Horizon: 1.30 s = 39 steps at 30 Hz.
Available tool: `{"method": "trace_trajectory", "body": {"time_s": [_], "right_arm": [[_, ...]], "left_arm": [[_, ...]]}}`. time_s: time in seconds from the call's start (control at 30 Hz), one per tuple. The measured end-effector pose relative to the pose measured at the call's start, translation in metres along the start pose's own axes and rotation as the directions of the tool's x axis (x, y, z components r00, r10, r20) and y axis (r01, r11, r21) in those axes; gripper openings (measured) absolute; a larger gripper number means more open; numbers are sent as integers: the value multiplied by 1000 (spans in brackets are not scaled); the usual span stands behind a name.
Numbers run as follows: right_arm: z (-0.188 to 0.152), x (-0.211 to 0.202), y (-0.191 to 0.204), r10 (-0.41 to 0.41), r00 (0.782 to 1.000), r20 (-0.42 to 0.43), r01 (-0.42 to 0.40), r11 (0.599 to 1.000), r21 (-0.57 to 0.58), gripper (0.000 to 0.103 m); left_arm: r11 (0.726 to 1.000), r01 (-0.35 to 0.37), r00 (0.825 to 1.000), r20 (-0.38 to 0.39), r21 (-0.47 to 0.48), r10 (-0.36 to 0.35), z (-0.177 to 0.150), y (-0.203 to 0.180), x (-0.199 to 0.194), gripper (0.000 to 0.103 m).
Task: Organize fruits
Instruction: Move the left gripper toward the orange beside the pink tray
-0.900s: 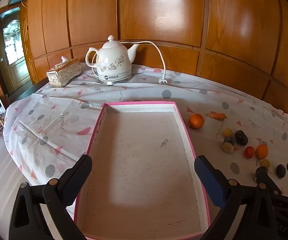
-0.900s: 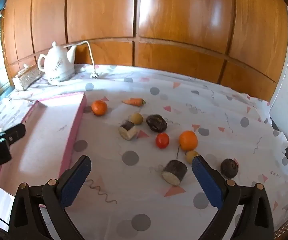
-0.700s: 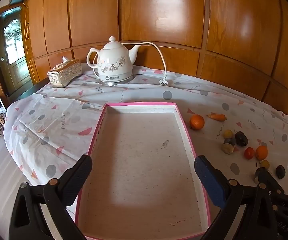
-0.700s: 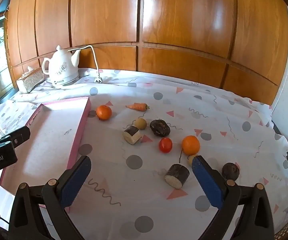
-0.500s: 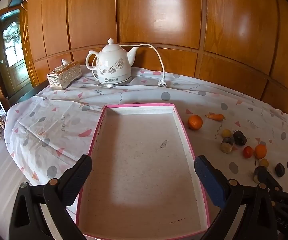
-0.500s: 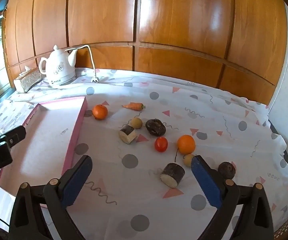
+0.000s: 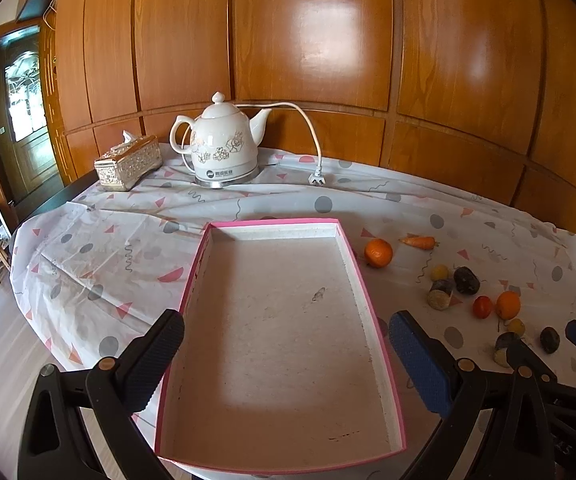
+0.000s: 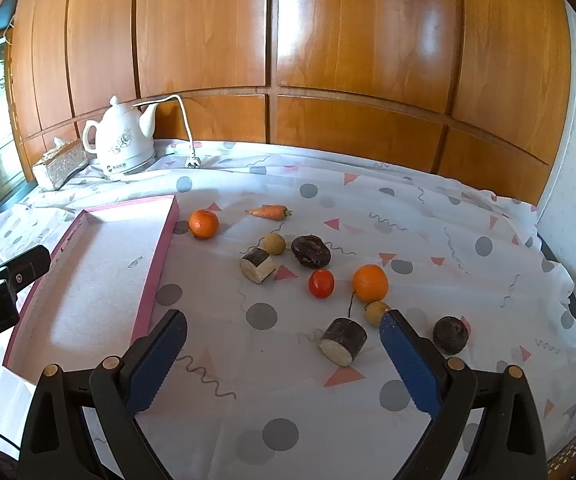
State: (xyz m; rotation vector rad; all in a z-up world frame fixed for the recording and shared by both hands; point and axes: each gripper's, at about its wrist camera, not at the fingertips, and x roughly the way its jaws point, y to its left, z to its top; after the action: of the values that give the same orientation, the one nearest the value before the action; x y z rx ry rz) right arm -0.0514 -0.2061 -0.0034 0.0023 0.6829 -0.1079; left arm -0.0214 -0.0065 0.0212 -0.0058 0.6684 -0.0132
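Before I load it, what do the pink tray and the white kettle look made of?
Pink tray: likely cardboard or paperboard, matte; thin pink-edged walls, a speckled, scuffed off-white floor. White kettle: probably glazed ceramic; glossy shine, printed flowers, sitting on a metal-looking base. Neither material is certain from the look alone.

Bright daylight, glare on wood panels (image 7: 327,40), fisheye-warped, dark corners.

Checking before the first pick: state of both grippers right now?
Left gripper: open, holding nothing, above the pink tray.
Right gripper: open, holding nothing, above the tablecloth near the fruit.
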Motion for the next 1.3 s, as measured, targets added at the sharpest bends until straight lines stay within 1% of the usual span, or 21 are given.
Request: {"method": "trace_trajectory", "body": {"time_s": [0.2, 0.33, 0.47, 0.7, 0.8, 1.0, 1.3], "right_arm": [[-1, -4, -2, -11, 1000, 3, 11, 1000, -6, 99], [-2, -3, -3, -23, 1000, -4, 23, 1000, -3, 99], [-2, 1, -3, -33, 999, -8, 33, 999, -8, 99], [1, 3, -10, -65, 998, -17, 65, 998, 2, 99], [2, 1, -13, -71, 997, -9, 71, 997, 6, 99], [3, -1, -19, -69, 998, 4, 69, 998, 14, 99], [2, 1, -28, -65, 998, -1, 65, 997, 39, 99]], "left_arm": [[1000, 20, 1000, 13, -1, -20, 1, -2, -5, 103], [998, 64, 998, -2, -15, -64, -1, -1, -2, 103], [990, 124, 992, -1, -62, -124, -1, 5, -1, 103], [989, 135, 989, -43, -65, -138, -4, 1, 5, 103], [991, 119, 991, -54, -53, -122, -5, -4, 6, 103], [993, 115, 991, -56, -41, -117, -5, -9, 5, 103], [993, 119, 991, -66, -21, -120, -5, -15, 7, 103]]}}
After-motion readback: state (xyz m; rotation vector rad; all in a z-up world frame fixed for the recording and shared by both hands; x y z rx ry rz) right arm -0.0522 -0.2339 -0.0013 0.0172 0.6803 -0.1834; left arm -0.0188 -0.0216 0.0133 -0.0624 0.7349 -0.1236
